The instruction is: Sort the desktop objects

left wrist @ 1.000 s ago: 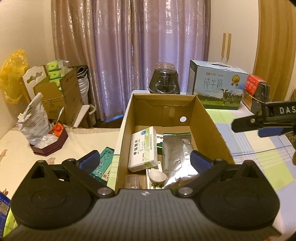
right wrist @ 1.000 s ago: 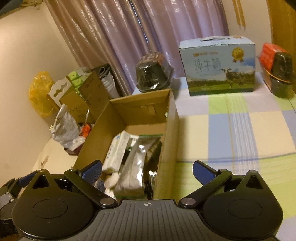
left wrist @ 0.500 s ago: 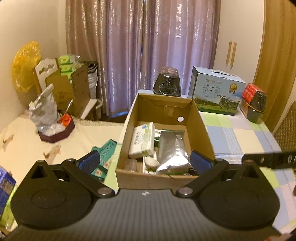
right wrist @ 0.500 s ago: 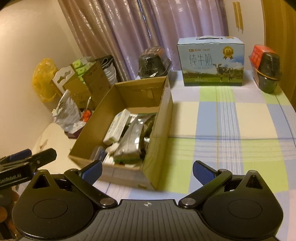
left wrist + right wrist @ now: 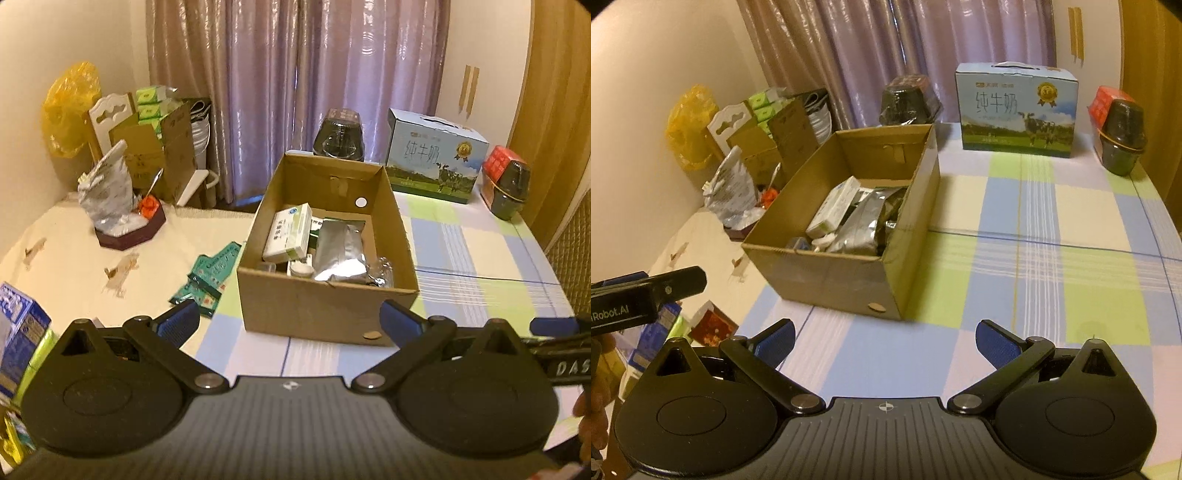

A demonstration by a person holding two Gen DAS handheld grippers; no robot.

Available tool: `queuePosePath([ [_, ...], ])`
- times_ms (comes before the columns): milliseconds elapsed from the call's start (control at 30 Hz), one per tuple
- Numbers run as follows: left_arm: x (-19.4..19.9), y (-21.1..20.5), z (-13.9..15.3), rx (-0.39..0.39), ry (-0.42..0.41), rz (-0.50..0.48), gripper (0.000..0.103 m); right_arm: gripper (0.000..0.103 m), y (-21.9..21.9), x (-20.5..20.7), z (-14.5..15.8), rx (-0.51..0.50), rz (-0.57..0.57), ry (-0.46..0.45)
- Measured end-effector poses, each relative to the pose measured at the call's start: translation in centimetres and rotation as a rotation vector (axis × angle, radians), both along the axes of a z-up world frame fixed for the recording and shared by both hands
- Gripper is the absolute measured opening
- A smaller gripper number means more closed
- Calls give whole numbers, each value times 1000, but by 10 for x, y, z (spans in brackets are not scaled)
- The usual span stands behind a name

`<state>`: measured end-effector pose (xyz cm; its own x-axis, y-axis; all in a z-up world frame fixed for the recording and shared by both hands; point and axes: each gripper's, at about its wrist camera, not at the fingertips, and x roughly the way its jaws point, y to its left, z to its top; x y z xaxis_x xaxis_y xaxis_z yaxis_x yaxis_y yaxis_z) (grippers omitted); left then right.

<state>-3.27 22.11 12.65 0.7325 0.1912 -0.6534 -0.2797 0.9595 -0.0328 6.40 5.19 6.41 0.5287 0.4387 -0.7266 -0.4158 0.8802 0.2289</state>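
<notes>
An open cardboard box [image 5: 317, 306] stands mid-table; it also shows in the right wrist view [image 5: 827, 280]. Inside lie a white-green medicine box [image 5: 288, 230], a silver foil pouch [image 5: 340, 251] and small items. Green packets [image 5: 210, 275] lie on the table left of the box. My left gripper [image 5: 290, 323] is open and empty, held back in front of the box. My right gripper [image 5: 884, 341] is open and empty, over the checked cloth in front of the box's right corner.
A milk carton case [image 5: 436, 155], a dark jar [image 5: 338, 134] and a red-topped container [image 5: 506, 188] stand at the back. A foil bag on a dark tray [image 5: 118, 206] sits left. A blue box [image 5: 18, 325] and small boxes [image 5: 713, 325] lie near left.
Both grippers have pulled back and up from the cardboard box, which now looks smaller and farther. Both stay open and empty.
</notes>
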Motion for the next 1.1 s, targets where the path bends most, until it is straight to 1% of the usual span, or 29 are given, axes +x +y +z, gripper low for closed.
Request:
queuePosePath([
  [100,-5,-2,-1,-19,0,2,102,101,1,-4,0,-2,4,-1],
  [200,-11,-5,-1,-24,4,3,102,101,-2,-7,2,19,-13,-15],
  [367,-19,-2,-1,-31,4,20,102,101,-3,-8,5,11,-15,-13],
  [567,-21,0,-5,-7,19,27,102,101,1,-8,3,9,-9,-10],
  [1100,-23,0,-9,-1,21,25,102,101,7,-12,-5,0,1,6],
])
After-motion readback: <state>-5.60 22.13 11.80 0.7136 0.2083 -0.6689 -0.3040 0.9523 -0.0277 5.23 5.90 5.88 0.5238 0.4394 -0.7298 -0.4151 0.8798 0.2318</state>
